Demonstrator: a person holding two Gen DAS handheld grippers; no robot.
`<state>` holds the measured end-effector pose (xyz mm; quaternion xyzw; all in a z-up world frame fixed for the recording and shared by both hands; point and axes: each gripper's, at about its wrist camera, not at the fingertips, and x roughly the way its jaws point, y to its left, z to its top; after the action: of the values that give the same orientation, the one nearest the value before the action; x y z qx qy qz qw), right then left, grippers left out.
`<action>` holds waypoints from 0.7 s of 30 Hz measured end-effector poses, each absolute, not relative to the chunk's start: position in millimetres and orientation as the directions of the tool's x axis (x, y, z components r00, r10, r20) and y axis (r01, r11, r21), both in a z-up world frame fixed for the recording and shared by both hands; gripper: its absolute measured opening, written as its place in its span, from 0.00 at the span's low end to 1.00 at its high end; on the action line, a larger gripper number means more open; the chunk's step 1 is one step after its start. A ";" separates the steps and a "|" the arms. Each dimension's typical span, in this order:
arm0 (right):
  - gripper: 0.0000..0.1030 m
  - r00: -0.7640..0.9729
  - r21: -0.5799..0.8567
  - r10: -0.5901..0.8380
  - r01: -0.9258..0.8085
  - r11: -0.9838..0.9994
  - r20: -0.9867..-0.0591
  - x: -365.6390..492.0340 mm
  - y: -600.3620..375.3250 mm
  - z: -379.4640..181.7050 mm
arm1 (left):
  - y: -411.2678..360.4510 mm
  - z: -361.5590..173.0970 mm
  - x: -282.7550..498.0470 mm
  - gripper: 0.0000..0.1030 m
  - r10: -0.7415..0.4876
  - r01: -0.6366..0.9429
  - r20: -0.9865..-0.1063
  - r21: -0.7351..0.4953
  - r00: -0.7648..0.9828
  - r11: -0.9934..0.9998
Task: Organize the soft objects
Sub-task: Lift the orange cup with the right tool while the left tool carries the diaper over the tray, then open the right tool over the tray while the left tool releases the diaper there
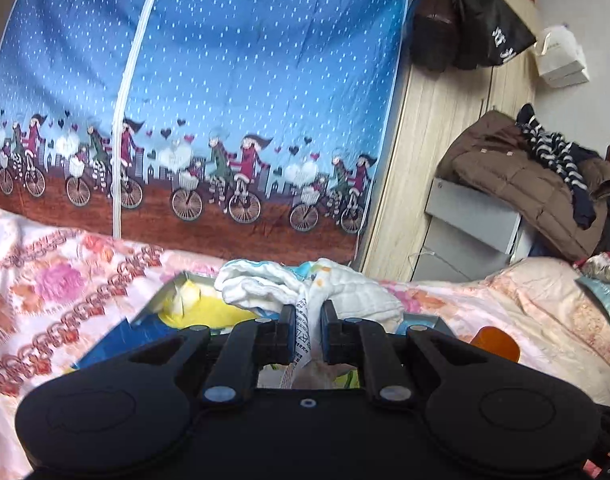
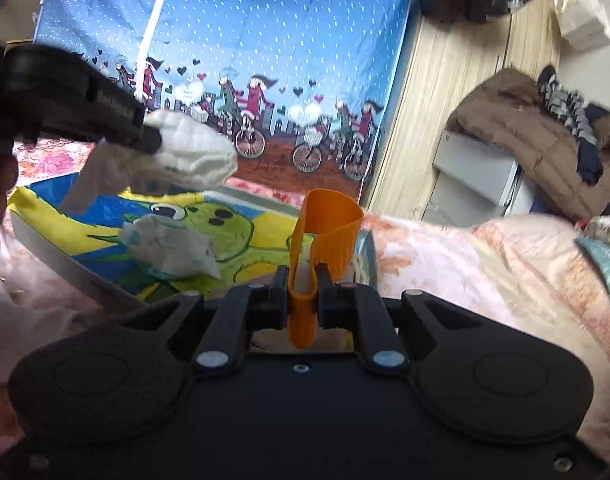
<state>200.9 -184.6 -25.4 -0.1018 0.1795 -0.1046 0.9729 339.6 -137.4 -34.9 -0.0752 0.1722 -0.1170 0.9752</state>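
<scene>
Little can be read. A white care label (image 1: 303,330) hangs from the white cloth (image 1: 305,286) pinched in the left tool (image 1: 308,334); it carries small black print and laundry symbols, a crossed triangle among them, but the characters are too small to make out. The black bag (image 1: 491,20) hanging on the wooden wardrobe bears pale characters, blurred beyond reading. In the right wrist view, raised lettering runs along the side of the left tool (image 2: 145,136), too smeared to read. A white box (image 1: 561,56) shows faint, illegible print
</scene>
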 end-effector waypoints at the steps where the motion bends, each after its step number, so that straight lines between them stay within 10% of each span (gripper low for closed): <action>1: 0.07 0.910 -0.224 -0.235 0.165 0.961 -0.340 203.5 -186.6 -29.5 | -139.2 -40.0 343.4 0.12 -0.253 0.200 -0.335 -0.186 0.908 0.962; 21: 0.17 0.885 -0.136 -0.176 0.129 0.982 -0.432 224.6 -189.4 -44.6 | -149.7 -62.2 348.1 0.29 -0.250 0.230 -0.515 -0.105 0.820 0.968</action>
<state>224.6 -189.4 -44.6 -0.0516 0.2268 -0.0785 0.9694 348.1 -149.7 -62.2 -0.0189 0.2723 -0.1258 0.9538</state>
